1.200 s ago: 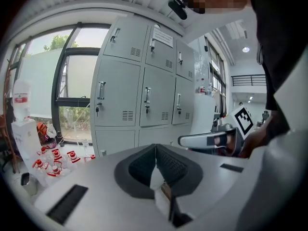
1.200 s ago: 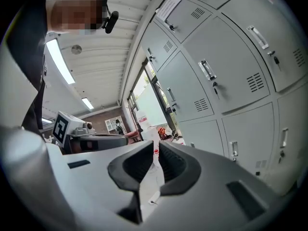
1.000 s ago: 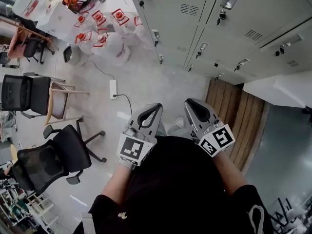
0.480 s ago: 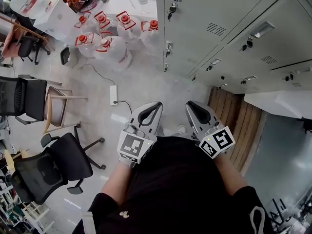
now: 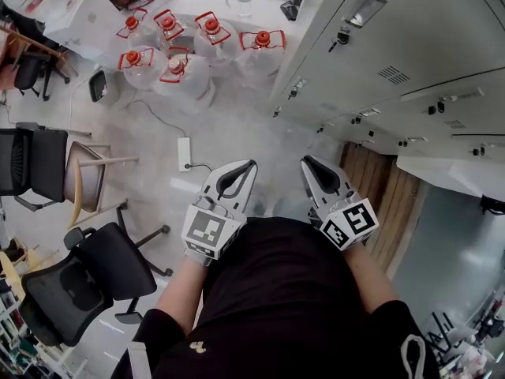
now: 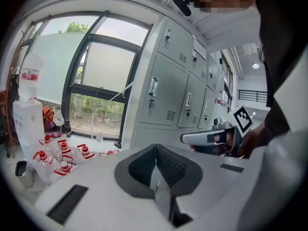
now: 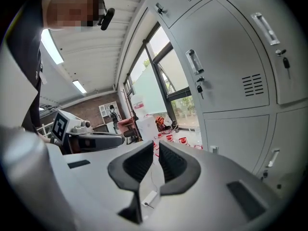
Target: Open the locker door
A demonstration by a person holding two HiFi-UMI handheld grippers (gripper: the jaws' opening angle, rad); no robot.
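Observation:
A bank of grey lockers (image 5: 410,46) fills the upper right of the head view, each door with a small handle (image 5: 364,6) and keyhole. Both grippers are held side by side in front of the person's dark top, away from the doors. My left gripper (image 5: 252,165) is shut and empty, its jaws meeting at the tip (image 6: 156,146). My right gripper (image 5: 306,163) is shut and empty too, its tips nearly together (image 7: 156,144). In the right gripper view a locker door (image 7: 226,76) with a handle (image 7: 193,61) stands close at the right. The left gripper view shows locker doors (image 6: 166,100) further ahead.
Several water jugs with red caps (image 5: 170,58) stand on the floor near the window. Black office chairs (image 5: 87,271) and a wooden chair (image 5: 87,176) are at the left. A power strip (image 5: 184,148) lies on the floor, and a wooden platform (image 5: 387,192) runs below the lockers.
The person has moved across the room: the lockers have shifted in the head view and the jugs sit more to the centre. Both grippers keep their places in front of the body, still shut.

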